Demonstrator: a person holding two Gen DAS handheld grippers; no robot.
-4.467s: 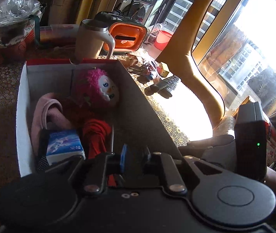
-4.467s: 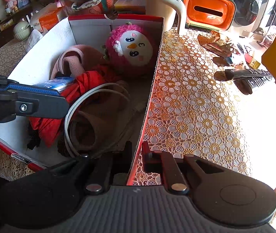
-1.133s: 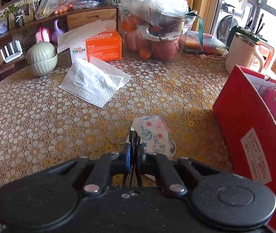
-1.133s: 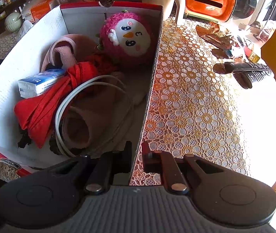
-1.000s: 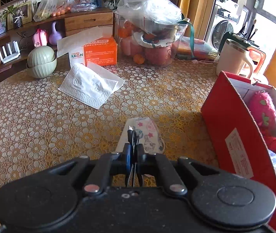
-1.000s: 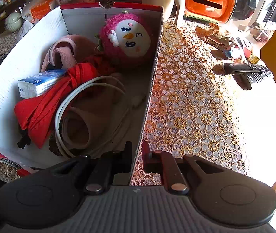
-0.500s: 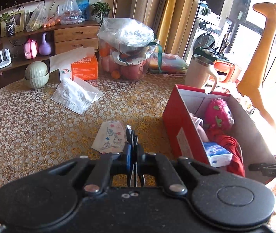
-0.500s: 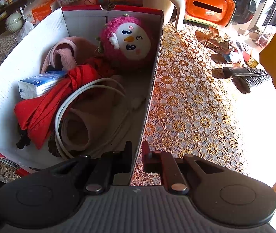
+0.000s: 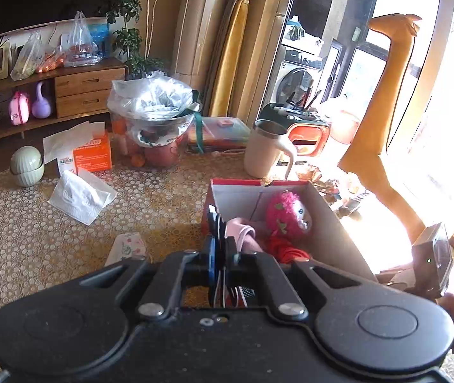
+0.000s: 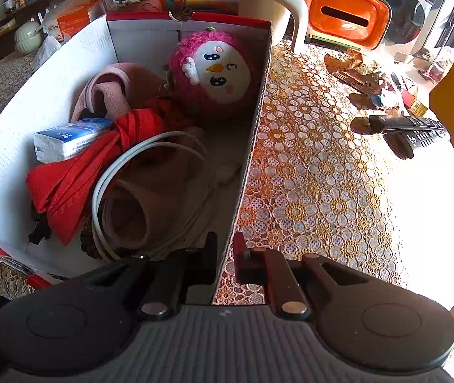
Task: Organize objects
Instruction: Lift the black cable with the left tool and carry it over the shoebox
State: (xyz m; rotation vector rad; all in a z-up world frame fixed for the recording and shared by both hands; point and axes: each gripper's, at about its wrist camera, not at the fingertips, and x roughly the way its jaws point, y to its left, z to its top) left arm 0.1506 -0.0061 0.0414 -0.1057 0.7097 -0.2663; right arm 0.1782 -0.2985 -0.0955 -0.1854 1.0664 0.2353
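Note:
A red cardboard box (image 10: 252, 146) with white inside holds a pink plush toy (image 10: 217, 70), a pink cloth (image 10: 108, 92), a red cloth (image 10: 77, 175), a tissue pack (image 10: 67, 138) and a white cable (image 10: 150, 146). My right gripper (image 10: 225, 249) is shut on the box's right wall near its front corner. My left gripper (image 9: 219, 223) is shut and empty, held high above the table beside the box (image 9: 332, 226). A patterned face mask (image 9: 128, 247) lies on the table left of the box.
A cream mug (image 9: 265, 153), an orange-fronted appliance (image 10: 345, 16), a bowl of fruit under plastic (image 9: 153, 118), an orange tissue box (image 9: 91, 154) and loose tissues (image 9: 80, 193) stand behind. Two remotes (image 10: 412, 131) and wrappers lie right of the box. The table edge is at the right.
My left gripper has risen and pulled back from the face mask, and now looks down on the box. My right gripper has kept its hold on the box wall.

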